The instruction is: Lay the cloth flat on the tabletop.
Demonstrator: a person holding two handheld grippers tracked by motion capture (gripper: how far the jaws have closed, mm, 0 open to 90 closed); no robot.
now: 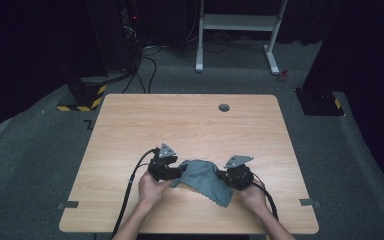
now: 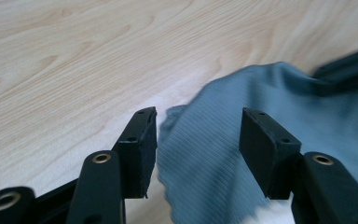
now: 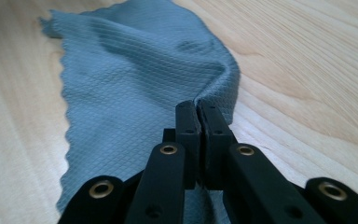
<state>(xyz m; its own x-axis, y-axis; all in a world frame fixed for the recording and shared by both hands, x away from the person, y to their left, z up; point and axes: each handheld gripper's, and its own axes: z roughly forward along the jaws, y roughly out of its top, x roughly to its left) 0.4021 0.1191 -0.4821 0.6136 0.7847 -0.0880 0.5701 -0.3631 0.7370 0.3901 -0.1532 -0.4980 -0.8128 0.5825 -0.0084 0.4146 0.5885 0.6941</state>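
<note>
In the high view, a grey cloth [image 1: 203,179] lies low and centre on the wooden table [image 1: 190,120]. In the left gripper view, the left gripper [image 2: 198,135] gapes over the cloth's edge. In the right gripper view, the right gripper [image 3: 198,114] pinches a cloth fold.

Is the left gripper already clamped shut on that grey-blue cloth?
No, the left gripper has its jaws standing wide apart, with the cloth lying loose on the table between them.

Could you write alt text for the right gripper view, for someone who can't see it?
Two black jaws of the right gripper are shut on a raised fold of a grey-blue cloth. The cloth lies on a pale wooden table.
</note>
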